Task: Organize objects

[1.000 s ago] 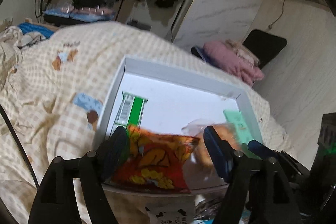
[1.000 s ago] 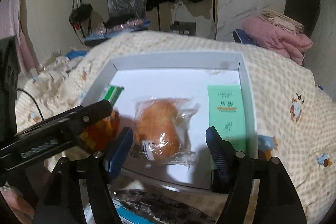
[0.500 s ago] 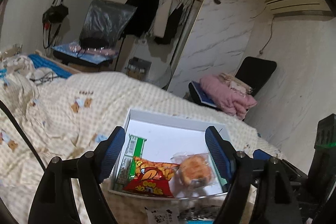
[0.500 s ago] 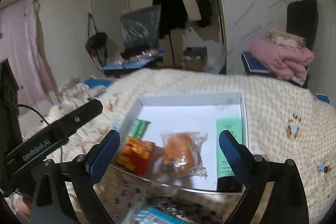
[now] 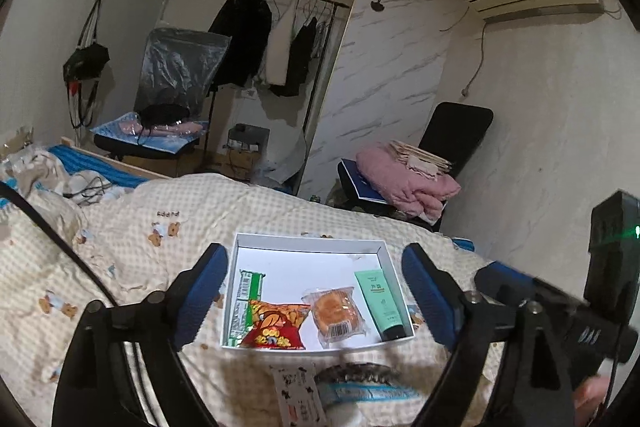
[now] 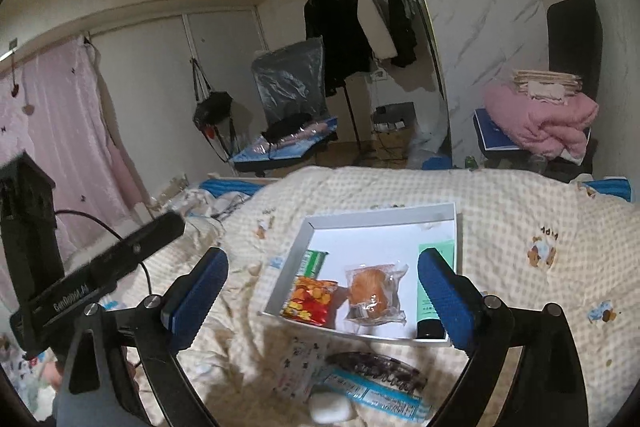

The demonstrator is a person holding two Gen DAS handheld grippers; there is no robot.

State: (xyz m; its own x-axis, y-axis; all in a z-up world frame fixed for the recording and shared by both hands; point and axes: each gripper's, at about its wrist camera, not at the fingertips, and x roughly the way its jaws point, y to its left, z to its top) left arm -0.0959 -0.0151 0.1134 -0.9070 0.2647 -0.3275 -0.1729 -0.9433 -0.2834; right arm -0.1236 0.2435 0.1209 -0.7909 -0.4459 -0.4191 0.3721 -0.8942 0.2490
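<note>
A white box (image 5: 308, 241) (image 6: 380, 215) lies on the checked bed cover. In it lie a green wafer pack (image 5: 245, 297) (image 6: 314, 262), a red snack bag (image 5: 276, 325) (image 6: 310, 301), a wrapped bun (image 5: 338, 311) (image 6: 374, 293) and a green tube (image 5: 382, 301) (image 6: 430, 303). My left gripper (image 5: 312, 299) is open and empty, held back above the box's near side. My right gripper (image 6: 322, 301) is open and empty, also drawn back from the box.
In front of the box lie a white printed card (image 5: 298, 393) (image 6: 298, 367), a dark hair clip (image 6: 376, 369), a blue-white packet (image 6: 376, 393) and a white lump (image 6: 330, 407). A chair with pink bedding (image 5: 408, 179) stands past the bed. A cable (image 5: 52, 235) crosses the left.
Both grippers pulled up and back from the box, which now looks smaller and farther. The snack bag and bun lie in the box as before.
</note>
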